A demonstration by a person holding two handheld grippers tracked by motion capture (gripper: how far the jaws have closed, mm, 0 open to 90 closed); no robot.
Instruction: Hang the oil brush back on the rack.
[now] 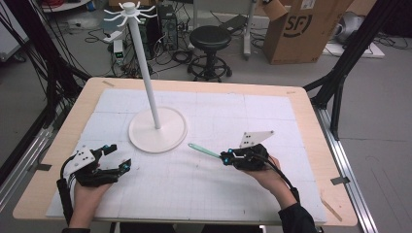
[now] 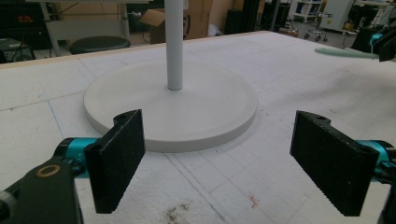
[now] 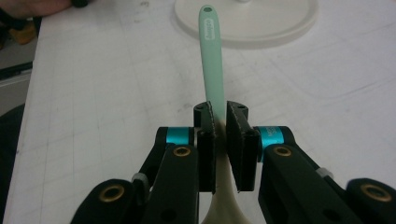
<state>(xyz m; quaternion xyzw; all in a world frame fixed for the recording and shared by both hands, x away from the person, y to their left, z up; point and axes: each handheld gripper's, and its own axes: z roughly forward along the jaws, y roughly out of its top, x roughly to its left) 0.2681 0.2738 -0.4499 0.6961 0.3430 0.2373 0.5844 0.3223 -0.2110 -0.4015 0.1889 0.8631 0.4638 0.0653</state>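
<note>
On the near left of the white-padded table [image 1: 291, 104], the left gripper [image 1: 117, 156] is lying low over the mat in the person's left hand [image 1: 90, 191], its jaws standing wide apart with nothing between them. Its own view is looking across the mat at the round base of the white hanging stand [image 2: 173, 105], which is sitting just beyond the black pads [image 2: 116, 158]. That stand is rising from the middle of the table, its post ending in a crown of hooks at the far side. Right of its base, the right gripper [image 1: 225, 157] is clenching a mint-green spatula [image 3: 211, 60] by its handle, whose cream part is passing between the pads. The green handle is pointing left toward the stand's base, its holed tip stopping just short of the rim.
</note>
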